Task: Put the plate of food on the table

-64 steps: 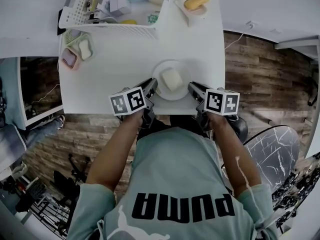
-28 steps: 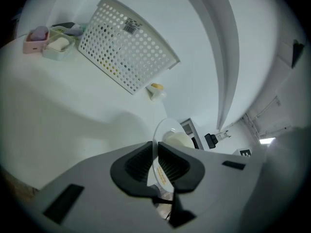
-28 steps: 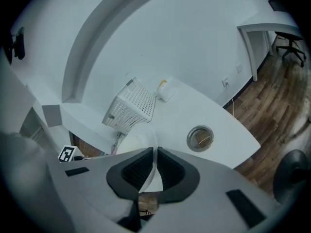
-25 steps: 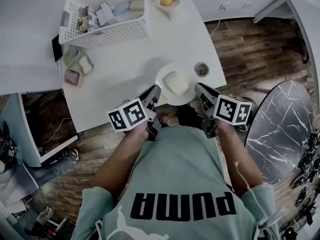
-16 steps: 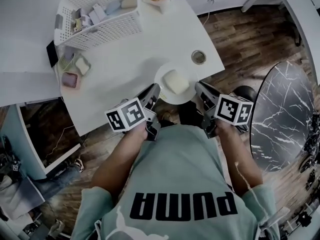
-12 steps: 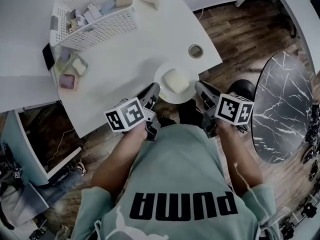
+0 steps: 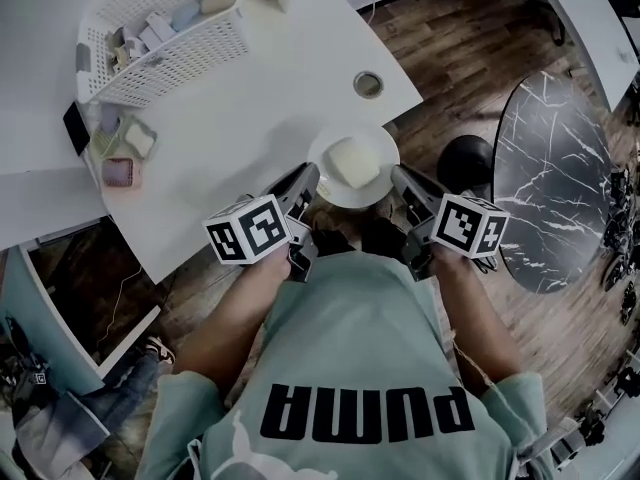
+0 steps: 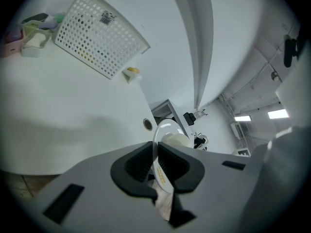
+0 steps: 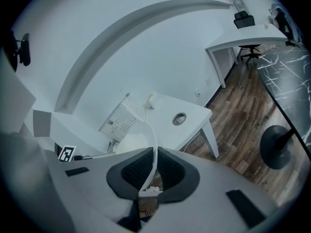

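A round white plate carries a pale block of food. It is held level between both grippers, over the near edge of the white table and partly over the wood floor. My left gripper is shut on the plate's left rim and my right gripper on its right rim. In the left gripper view the plate stands edge-on between the pads of the left gripper, with the food behind. The right gripper view shows the plate pinched in the right gripper.
A white perforated basket with several small items stands at the table's far left. Small dishes lie near its left edge, and a cable hole is near the right corner. A dark marble round table and a black stool base are to the right.
The plate, which lay on the white table between the grippers, has come off it. The view has swung right, so the table has shifted left and the marble table has come closer.
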Tool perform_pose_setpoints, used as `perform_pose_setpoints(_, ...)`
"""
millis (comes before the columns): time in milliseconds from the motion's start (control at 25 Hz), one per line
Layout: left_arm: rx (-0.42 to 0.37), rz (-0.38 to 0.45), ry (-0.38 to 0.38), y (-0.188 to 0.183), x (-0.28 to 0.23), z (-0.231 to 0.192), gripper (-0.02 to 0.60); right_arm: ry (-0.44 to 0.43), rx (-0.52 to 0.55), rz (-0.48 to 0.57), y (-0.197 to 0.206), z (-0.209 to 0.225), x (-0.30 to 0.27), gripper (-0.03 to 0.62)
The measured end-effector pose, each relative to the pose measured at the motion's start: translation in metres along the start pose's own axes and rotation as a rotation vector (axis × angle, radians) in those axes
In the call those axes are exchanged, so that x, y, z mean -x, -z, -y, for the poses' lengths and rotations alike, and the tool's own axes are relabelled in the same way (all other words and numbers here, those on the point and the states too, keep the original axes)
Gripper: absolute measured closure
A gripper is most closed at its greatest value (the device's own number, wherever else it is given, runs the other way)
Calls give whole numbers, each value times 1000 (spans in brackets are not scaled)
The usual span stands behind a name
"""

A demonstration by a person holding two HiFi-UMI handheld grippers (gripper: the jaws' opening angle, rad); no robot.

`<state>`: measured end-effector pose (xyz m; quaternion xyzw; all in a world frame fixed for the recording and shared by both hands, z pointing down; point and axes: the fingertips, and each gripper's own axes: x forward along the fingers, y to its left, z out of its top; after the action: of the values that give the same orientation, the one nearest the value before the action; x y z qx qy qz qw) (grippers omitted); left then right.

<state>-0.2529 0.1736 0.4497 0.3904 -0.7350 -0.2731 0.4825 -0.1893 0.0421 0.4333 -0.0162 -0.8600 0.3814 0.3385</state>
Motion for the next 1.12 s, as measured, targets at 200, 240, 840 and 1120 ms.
perform_pose_setpoints(200, -39, -54, 35, 16, -15, 18, 543, 35, -44, 56, 5, 18, 25, 563)
perform_pose_setpoints(240, -45, -65, 41, 21, -17, 22, 545, 43, -52, 67, 6, 23, 32, 563)
perform_pose_setpoints(840, -219, -242, 147, 120, -81, 133, 545, 131, -204, 283, 27, 112, 175, 563)
perform_pose_setpoints(1120, -273, -312, 171, 182, -104, 186, 545, 159, -273, 383, 43, 157, 249, 563)
